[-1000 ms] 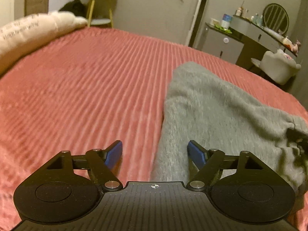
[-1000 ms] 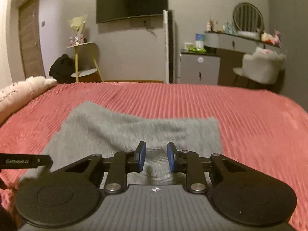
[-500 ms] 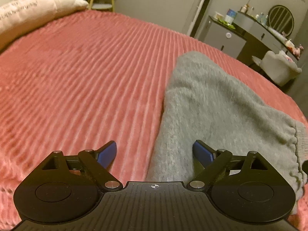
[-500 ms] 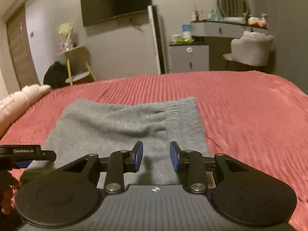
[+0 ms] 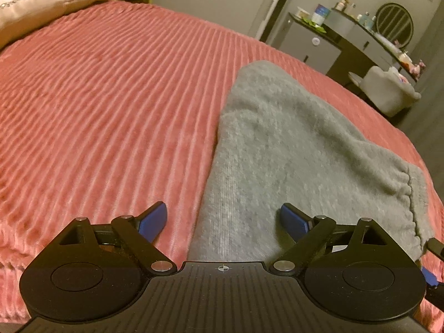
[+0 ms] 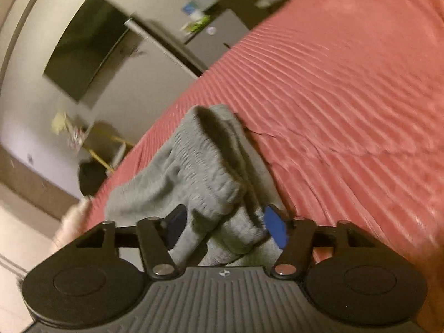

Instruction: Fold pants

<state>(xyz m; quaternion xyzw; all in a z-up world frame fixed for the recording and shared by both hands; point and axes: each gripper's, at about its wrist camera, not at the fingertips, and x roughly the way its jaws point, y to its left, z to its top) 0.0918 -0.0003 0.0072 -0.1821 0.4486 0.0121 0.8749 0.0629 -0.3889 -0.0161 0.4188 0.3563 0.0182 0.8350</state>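
Grey knit pants [image 5: 291,144] lie folded on the red ribbed bedspread [image 5: 111,97]. My left gripper [image 5: 223,220] is open wide, low over the near left edge of the pants, its fingers on either side of that edge. In the right wrist view the camera is tilted and the image is blurred. The waistband end of the pants [image 6: 205,172] is bunched between the fingers of my right gripper [image 6: 222,224], which stands open around the cloth without pinching it.
A cream pillow [image 5: 41,2] lies at the bed's far left. Beyond the bed stand a dresser with a round mirror [image 5: 394,25], a pale chair [image 5: 388,94], a wall TV [image 6: 83,47] and a yellow-legged stool [image 6: 105,152].
My right gripper has opened wider, rolled hard to one side and moved onto the waistband, which is now bunched between its fingers. My left gripper opened a little more and dropped lower.
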